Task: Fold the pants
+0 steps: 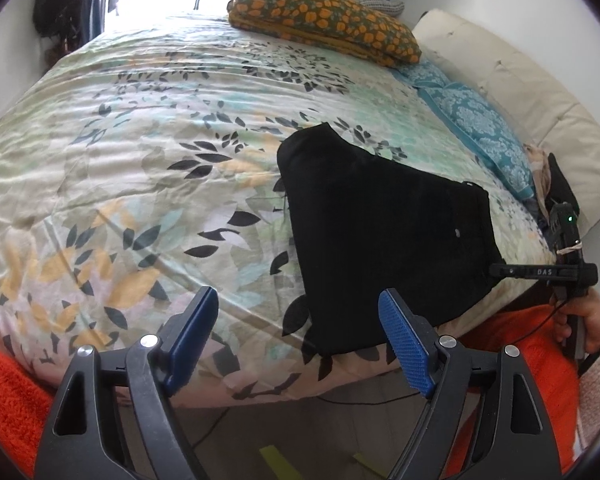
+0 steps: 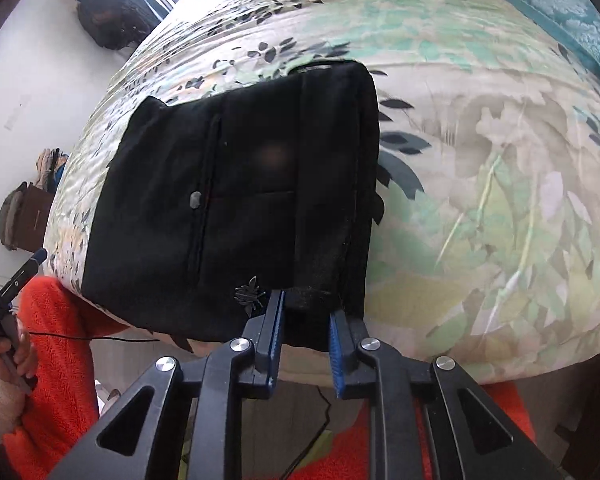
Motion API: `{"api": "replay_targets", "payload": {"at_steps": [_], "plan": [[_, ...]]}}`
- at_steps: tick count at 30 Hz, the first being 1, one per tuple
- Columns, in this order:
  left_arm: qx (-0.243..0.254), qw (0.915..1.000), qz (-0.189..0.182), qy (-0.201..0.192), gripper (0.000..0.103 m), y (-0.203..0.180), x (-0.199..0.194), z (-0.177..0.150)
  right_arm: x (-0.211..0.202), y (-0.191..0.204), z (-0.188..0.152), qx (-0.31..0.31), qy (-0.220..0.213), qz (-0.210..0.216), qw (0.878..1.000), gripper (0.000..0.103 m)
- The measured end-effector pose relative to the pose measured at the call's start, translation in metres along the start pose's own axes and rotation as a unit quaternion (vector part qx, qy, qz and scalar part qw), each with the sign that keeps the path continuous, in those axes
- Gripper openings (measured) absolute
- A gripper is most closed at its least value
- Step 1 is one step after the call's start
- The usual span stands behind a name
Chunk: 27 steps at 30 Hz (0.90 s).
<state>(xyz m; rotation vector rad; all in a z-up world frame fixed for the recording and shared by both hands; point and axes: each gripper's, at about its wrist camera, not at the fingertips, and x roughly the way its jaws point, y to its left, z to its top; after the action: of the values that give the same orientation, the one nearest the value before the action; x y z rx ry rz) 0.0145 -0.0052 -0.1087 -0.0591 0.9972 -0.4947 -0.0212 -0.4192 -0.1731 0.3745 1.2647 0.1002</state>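
Note:
The black pants (image 1: 384,232) lie folded into a compact bundle near the front edge of the bed; they also show in the right wrist view (image 2: 236,200). My left gripper (image 1: 300,316) is open and empty, hovering at the bed's edge to the left of the pants. My right gripper (image 2: 306,308) is shut on the near edge of the pants. The right gripper also shows from the side in the left wrist view (image 1: 496,270), at the bundle's right edge.
The bed has a floral duvet (image 1: 140,160). An orange-patterned folded blanket (image 1: 324,16) and a teal pillow (image 1: 476,120) lie at its far side. A cream headboard (image 1: 520,80) runs along the right. My orange clothing (image 2: 60,360) is close below the bed edge.

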Motion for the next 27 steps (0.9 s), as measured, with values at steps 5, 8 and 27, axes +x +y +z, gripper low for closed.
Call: {"api": "replay_targets", "payload": {"at_steps": [5, 8, 27], "plan": [[0.053, 0.9984, 0.016, -0.016, 0.086, -0.02, 0.005, 0.016, -0.035, -0.002, -0.002, 0.016, -0.062, -0.011, 0.998, 0.056], [0.047, 0.9981, 0.005, -0.039, 0.09, -0.027, 0.015, 0.047, -0.069, 0.008, 0.008, 0.0, -0.13, -0.021, 0.991, 0.056], [-0.057, 0.9979, 0.024, 0.023, 0.088, -0.005, 0.235, 0.136, 0.043, 0.012, 0.077, -0.051, -0.201, -0.004, 0.978, 0.043]]}}
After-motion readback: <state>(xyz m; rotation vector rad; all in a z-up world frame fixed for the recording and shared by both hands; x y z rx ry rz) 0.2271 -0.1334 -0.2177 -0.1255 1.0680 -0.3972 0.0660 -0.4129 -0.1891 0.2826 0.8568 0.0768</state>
